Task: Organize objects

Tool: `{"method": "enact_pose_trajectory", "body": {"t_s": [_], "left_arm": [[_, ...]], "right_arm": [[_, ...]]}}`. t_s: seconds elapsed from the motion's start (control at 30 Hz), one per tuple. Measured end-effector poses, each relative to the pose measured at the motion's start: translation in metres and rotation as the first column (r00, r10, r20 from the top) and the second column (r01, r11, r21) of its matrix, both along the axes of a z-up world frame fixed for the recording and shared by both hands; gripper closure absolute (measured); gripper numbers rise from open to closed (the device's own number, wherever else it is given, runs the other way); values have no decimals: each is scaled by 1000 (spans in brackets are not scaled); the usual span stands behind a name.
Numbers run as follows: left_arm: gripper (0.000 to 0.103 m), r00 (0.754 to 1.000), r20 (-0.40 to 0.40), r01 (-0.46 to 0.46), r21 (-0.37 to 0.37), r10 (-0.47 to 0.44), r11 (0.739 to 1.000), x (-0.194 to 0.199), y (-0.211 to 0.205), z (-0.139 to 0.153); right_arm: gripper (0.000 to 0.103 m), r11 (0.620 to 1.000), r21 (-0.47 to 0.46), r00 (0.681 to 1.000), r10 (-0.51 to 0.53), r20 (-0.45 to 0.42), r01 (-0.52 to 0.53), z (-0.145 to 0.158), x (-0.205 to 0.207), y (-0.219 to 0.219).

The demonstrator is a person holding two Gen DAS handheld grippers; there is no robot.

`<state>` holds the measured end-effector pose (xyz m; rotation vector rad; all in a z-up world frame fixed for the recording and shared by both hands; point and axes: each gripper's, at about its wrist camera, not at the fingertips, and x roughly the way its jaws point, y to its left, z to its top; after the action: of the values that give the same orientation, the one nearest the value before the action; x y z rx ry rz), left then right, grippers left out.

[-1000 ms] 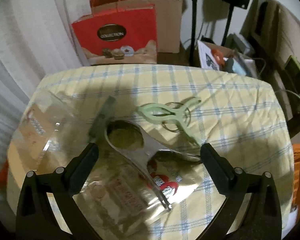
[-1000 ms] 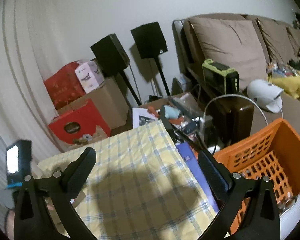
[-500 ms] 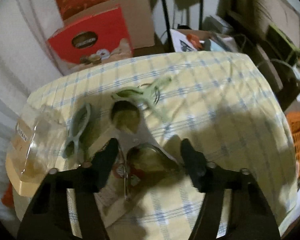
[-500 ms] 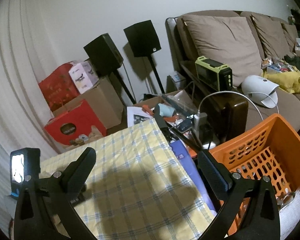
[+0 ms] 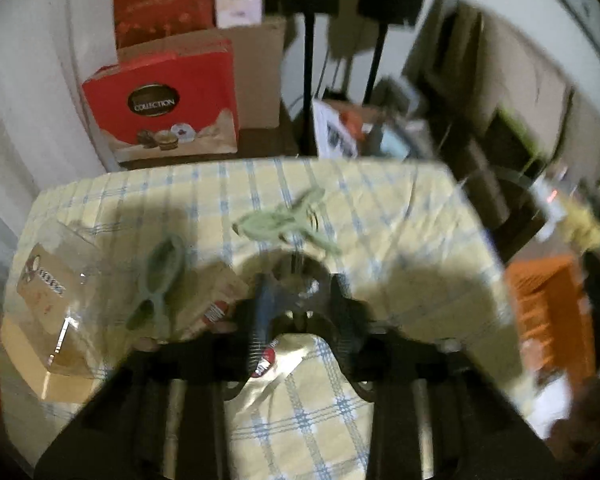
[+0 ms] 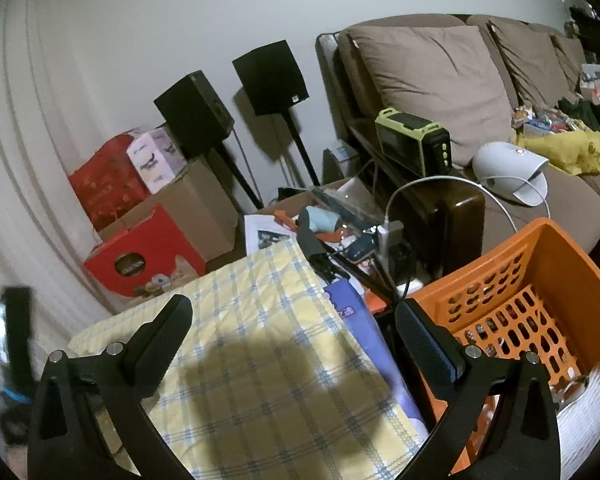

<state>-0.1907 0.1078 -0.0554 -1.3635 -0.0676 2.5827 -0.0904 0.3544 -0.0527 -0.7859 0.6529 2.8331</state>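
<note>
Left gripper [image 5: 300, 300] right up close, jaws clamped down on a shiny metal scissor-handled tong [image 5: 296, 280], pinching it at the narrow neck between the loops, and the blur says it's lifting off the yellow-and-blue checked tablecloth [image 5: 380, 208]. That's a stiff, slick piece of steel, light enough but prone to swivel or slide between the pads, so the neck where the two arms cross looks the sensible place to hold. Beneath it, a flat printed packet with a red and white label [image 5: 220, 308] lies on the cloth. Just left, a pale blue-green plastic tong [image 5: 160, 280], also looped like scissors, rests flat; a bit farther, a light green plastic tong [image 5: 284, 220] lies near the middle of the table, both free for a later pick. At the left edge sits a clear plastic clamshell tub [image 5: 60, 308], flimsy and likely crushable. Over on the other side, the right gripper [image 6: 292, 332] hovers with jaws spread wide and nothing between them, above the cloth's corner. Beside it, the orange perforated plastic basket [image 6: 540, 280] waits, the probable drop-off. Beyond the table, a red cardboard gift box [image 5: 164, 104] and black speakers on stands [image 6: 268, 76].
</note>
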Motion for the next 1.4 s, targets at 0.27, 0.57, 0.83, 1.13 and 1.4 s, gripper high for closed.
{"method": "enact_pose_trajectory", "body": {"t_s": [0.27,0.57,0.83,1.13,1.4], "left_arm": [[91,988,108,-110,-10,111,994,-21,-33,-19],[33,996,87,-9,-223,29,975,-9,26,-40],[70,992,120,55,-227,-28,972,-6,36,-56],[70,995,-36,-94,8,94,996,-3,-13,-3],[70,951,-143,-271,42,274,962,-4,-62,14]], "right_arm": [[0,1000,13,1000,24,8,-24,0,-3,-7],[0,999,20,999,34,25,-34,-4,-6,-10],[1,999,21,998,42,39,-43,-4,-8,-12],[0,998,38,996,55,67,-58,-9,-12,-16],[6,967,130,967,198,160,-220,-26,-51,-54]]}}
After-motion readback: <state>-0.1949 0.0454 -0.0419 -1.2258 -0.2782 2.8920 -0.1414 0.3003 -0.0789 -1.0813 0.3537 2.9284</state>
